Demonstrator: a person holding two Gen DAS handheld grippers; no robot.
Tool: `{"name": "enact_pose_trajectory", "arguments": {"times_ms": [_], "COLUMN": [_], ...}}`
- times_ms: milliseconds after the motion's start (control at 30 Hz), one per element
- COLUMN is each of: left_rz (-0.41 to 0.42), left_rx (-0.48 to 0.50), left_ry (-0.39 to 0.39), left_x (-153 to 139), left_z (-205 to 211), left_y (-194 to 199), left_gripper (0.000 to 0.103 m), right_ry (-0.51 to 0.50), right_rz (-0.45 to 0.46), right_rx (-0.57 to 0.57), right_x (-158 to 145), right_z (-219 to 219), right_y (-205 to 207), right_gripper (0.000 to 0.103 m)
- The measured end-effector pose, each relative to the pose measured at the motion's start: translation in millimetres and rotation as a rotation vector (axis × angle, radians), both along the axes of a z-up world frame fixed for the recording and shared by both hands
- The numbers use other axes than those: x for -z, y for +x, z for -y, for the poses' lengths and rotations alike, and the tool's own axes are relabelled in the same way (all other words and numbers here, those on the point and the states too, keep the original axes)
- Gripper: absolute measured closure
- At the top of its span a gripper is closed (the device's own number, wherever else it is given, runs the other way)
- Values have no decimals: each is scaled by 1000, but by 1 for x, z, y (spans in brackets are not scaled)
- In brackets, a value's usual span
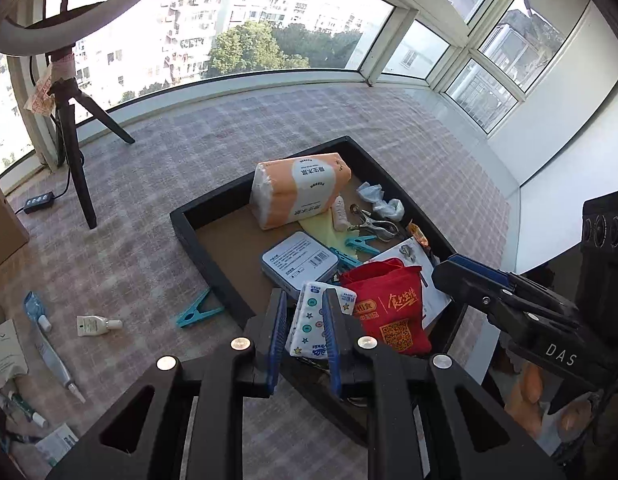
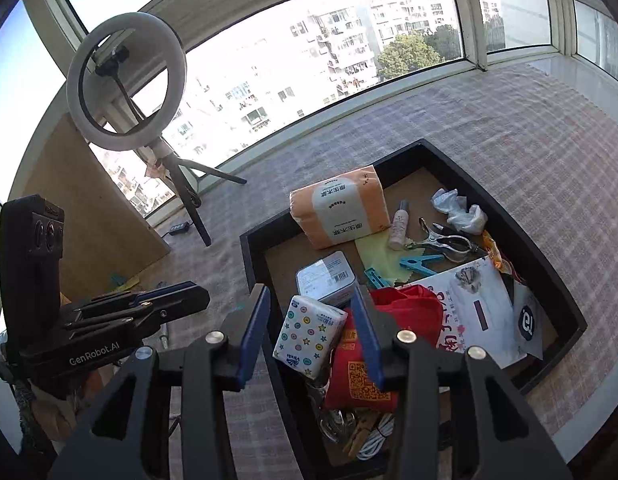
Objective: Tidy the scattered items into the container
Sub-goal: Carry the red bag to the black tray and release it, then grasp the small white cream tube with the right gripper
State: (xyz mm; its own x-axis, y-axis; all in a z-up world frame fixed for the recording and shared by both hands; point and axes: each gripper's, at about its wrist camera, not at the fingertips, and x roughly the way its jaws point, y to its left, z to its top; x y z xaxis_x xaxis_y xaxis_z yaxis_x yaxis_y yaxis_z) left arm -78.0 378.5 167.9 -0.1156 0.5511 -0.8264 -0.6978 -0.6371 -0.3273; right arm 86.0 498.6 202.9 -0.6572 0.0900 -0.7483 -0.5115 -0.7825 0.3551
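The small tissue pack (image 1: 309, 320) printed with stars and buttons sat between the left gripper's (image 1: 305, 332) blue pads, apparently pinched, and hung over the near corner of the black tray (image 1: 213, 256) — likely so it could be dropped straight in. From the right wrist view the same pack (image 2: 309, 330) lay in the gap of the right gripper (image 2: 311, 330), whose fingers stood spread and empty, probably just waiting. Just ahead lay a red pouch (image 1: 389, 304) and metal tin (image 1: 299, 262). Off to the left gripper's side, a blue clothespin (image 1: 197, 312), small bottle (image 1: 97, 325) and tube (image 1: 49, 344) lay on the checked counter (image 1: 149, 184), not yet tidied.
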Motion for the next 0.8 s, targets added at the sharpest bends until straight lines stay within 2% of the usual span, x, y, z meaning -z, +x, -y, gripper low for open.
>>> {"name": "enact_pose_trajectory", "arguments": {"times_ms": [200, 433, 633, 733, 800], "left_rz": [6, 36, 97, 128, 147], "left_rx": [-146, -328, -474, -519, -536], "left_ry": [-50, -118, -167, -191, -203], "left_x": [16, 44, 79, 96, 107], "left_z": [57, 125, 177, 192, 198], "left_y": [-35, -73, -99, -108, -112], "left_gripper": [85, 81, 81, 81, 77], "right_ry": [15, 90, 143, 180, 201], "right_rz": [16, 71, 147, 192, 218], "right_rx": [-124, -314, -474, -550, -602], "right_x": [9, 23, 48, 64, 75], "right_z": [29, 69, 106, 127, 140], "right_y": [-41, -94, -142, -165, -179], "right_gripper": [61, 61, 61, 61, 61]}}
